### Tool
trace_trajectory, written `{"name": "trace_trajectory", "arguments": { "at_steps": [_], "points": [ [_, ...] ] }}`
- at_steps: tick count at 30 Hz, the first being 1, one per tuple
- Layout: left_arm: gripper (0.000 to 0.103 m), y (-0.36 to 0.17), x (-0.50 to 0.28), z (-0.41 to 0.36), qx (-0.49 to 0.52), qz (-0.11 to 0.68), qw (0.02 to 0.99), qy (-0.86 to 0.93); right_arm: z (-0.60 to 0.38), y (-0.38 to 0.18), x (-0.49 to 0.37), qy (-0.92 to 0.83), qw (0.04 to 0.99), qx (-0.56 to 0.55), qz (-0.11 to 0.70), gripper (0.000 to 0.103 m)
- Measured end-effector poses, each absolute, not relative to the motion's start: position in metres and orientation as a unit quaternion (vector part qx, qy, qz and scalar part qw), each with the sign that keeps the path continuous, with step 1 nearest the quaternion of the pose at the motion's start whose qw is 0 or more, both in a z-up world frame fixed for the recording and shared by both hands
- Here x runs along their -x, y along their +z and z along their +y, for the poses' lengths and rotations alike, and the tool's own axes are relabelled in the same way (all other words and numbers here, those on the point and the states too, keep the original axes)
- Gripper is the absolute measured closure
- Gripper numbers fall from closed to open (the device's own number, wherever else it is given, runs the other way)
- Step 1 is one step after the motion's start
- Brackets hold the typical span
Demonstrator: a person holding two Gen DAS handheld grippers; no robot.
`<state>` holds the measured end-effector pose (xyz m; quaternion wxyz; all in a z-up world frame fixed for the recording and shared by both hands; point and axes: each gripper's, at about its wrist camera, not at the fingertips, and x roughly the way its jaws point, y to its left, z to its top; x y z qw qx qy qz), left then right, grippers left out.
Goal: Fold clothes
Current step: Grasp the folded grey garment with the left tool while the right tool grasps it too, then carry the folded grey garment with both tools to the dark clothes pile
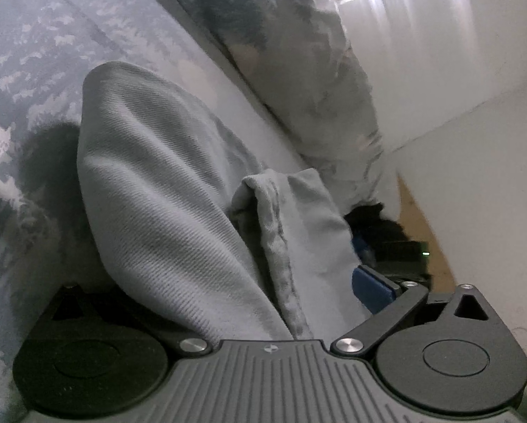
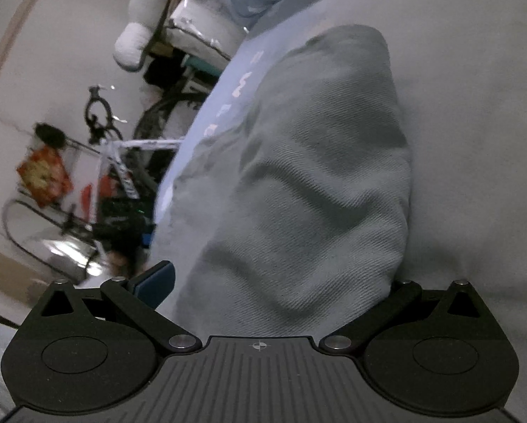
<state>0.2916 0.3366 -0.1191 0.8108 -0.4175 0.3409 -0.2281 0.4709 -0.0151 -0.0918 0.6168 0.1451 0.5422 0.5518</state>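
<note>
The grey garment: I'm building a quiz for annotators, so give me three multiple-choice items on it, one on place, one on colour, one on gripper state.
1. Where is the grey garment relative to the bedspread?
A. lifted over it
B. under it
C. in a drawer

2. What colour are the pads on the gripper fingers?
A. red
B. blue
C. yellow

3. What is the left gripper doing?
A. open, empty
B. shut on the grey garment
C. holding a hanger

Key: 1 A, cloth rises above the patterned cover; 2 B, blue pad shows beside the cloth; 3 B, cloth bunches between the fingers.
</note>
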Motion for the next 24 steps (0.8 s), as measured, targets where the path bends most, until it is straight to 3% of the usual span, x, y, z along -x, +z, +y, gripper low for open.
{"name": "trace_trajectory", "arguments": {
  "at_steps": [2,3,5,11,15,24],
  "points": [
    [0.015,-0.118,-0.287,0.341,0.410,0.348,0.817,-0.209,-0.010,-0.088,-0.461,0.542,0.642,-0.121,0.530,0.002],
    [0.029,-0.118,-0.284,0.343,0.407,0.353,0.819,-0.196,-0.008,-0.085,-0.455,0.535,0.657,-0.104,0.522,0.007],
    [0.048,-0.116,-0.281,0.344,0.392,0.366,0.827,-0.168,-0.005,-0.073,-0.440,0.513,0.693,-0.055,0.504,0.020],
    [0.062,-0.104,-0.274,0.338,0.380,0.367,0.836,-0.150,0.018,-0.031,-0.379,0.452,0.777,0.083,0.431,0.044],
    [0.070,-0.089,-0.263,0.325,0.373,0.344,0.848,-0.155,0.019,-0.011,-0.345,0.436,0.803,0.138,0.382,0.047],
    [0.073,-0.039,-0.237,0.257,0.313,0.321,0.874,-0.188,-0.036,0.010,-0.285,0.382,0.846,0.133,0.348,0.051]
  ]
}}
